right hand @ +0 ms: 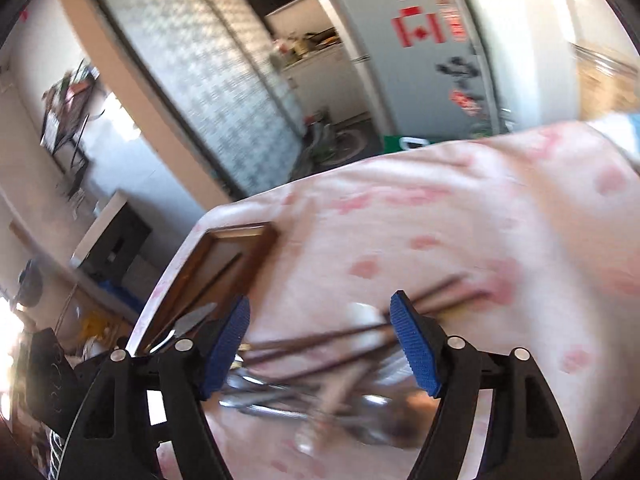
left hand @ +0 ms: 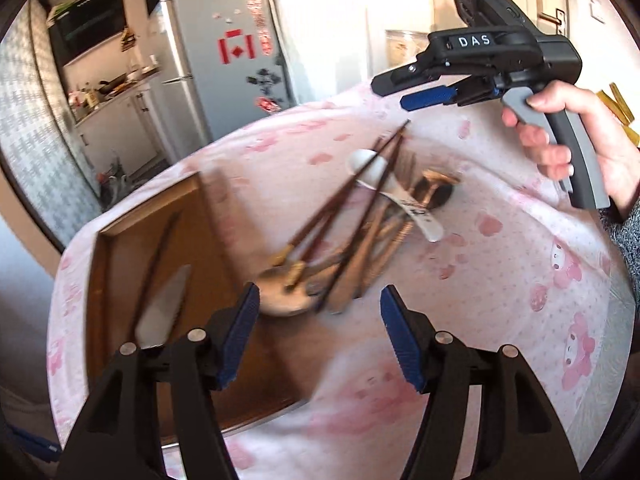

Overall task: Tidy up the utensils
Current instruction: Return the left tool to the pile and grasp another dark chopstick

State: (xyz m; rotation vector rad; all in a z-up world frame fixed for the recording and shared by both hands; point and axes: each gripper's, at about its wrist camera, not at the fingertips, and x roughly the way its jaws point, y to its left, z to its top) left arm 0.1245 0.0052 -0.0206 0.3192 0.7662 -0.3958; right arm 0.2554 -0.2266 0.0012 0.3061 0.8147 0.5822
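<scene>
Bench (left hand: 500, 300): covered by a pink cloth printed with cartoon figures; it carries every item listed below
Tray (left hand: 105, 256): wooden, shallow, raised rim; sits at the left edge of the bench, one corner toward the far side
Tray contents: one knife (left hand: 160, 312) with a pale blade and one dark chopstick (left hand: 158, 256), side by side, lengthwise in the tray
Utensil pile (left hand: 360, 236): loose heap on the cloth near the middle of the bench, just beside the right rim of the tray
Pile contents: several dark chopsticks (left hand: 360, 184) crossing on top, a white ceramic spoon (left hand: 400, 196), metal forks and spoons beneath; the exact count cannot be told
Left claw (left hand: 318, 316): fingers spread apart, nothing between the blue pads; positioned over the near end of the pile, close to the bowl of a metal spoon (left hand: 280, 296)
Right claw (right hand: 320, 344): fingers spread apart, gripping nothing; the pile shows blurred between and below its pads; the tray corner lies to its left
Right hand (left hand: 568, 144): wrapped around the grey handle of the right claw, raised over the far right part of the bench
Background: fridge (left hand: 224, 64) with red stickers beyond the far edge of the bench
</scene>
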